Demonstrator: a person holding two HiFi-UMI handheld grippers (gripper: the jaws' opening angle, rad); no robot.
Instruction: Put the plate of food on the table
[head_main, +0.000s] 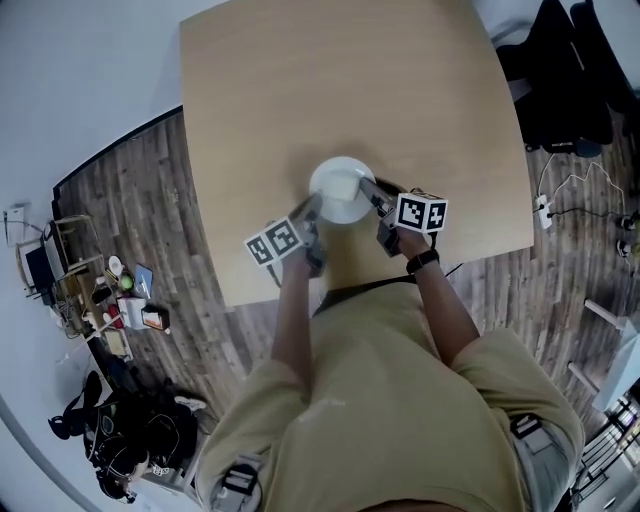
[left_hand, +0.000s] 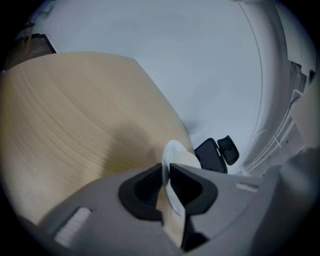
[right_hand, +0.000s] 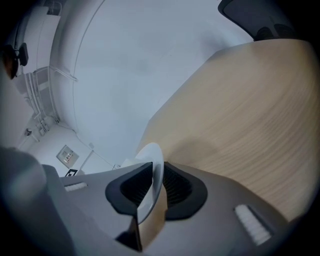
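A round white plate (head_main: 340, 188) lies low over the near middle of the light wooden table (head_main: 350, 90); no food shows on it. My left gripper (head_main: 312, 205) is at its near left rim and my right gripper (head_main: 370, 190) at its near right rim. In the left gripper view the plate's rim (left_hand: 176, 152) passes between the jaws of the left gripper (left_hand: 166, 172), whose pads stand just off it. In the right gripper view the right gripper (right_hand: 157, 180) is shut on the rim (right_hand: 150, 155), edge-on between the pads.
A black chair (head_main: 560, 70) stands past the table's far right corner, also in the left gripper view (left_hand: 215, 152). A power strip with cable (head_main: 545, 210) lies on the wood floor to the right. Cluttered shelves (head_main: 110, 300) and a dark bag (head_main: 130, 440) are at the left.
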